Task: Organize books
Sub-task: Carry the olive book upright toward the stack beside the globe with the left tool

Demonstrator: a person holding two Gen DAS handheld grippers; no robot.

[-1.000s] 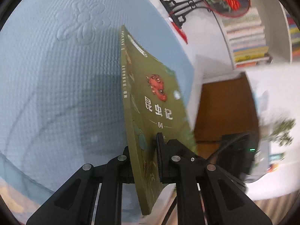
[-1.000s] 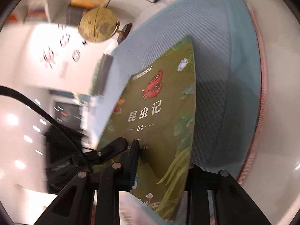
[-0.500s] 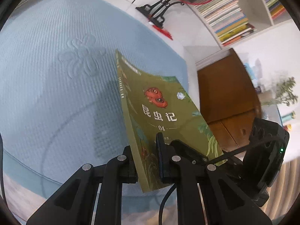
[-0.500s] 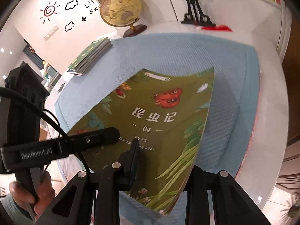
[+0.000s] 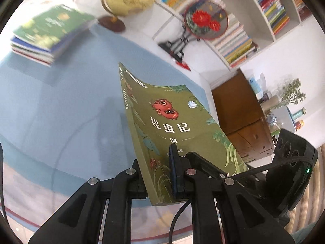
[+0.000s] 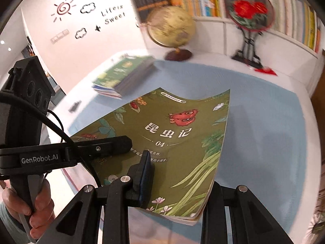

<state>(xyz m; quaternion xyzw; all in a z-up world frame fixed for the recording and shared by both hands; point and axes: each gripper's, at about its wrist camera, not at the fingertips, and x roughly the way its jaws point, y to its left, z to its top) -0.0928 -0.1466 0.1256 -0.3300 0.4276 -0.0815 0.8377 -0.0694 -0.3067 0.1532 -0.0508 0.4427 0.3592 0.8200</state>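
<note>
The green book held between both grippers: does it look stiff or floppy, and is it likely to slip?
Probably floppy: the green book is a thin paperback, and its far edge curves although the left gripper and right gripper clamp it. Likely light, since pinches near one end keep it off the blue mat. The cover looks smooth, so some slipping seems possible.

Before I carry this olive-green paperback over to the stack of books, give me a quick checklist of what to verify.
1. Left gripper clamped on the olive-green paperback: ok.
2. Right gripper clamped on its lower edge: ok.
3. Paperback clear of the light blue tablecloth: ok.
4. Cover flat: not ok, it bows.
5. Stack of books top free: ok.
6. Stack edges squared: cannot tell, blurred.
</note>
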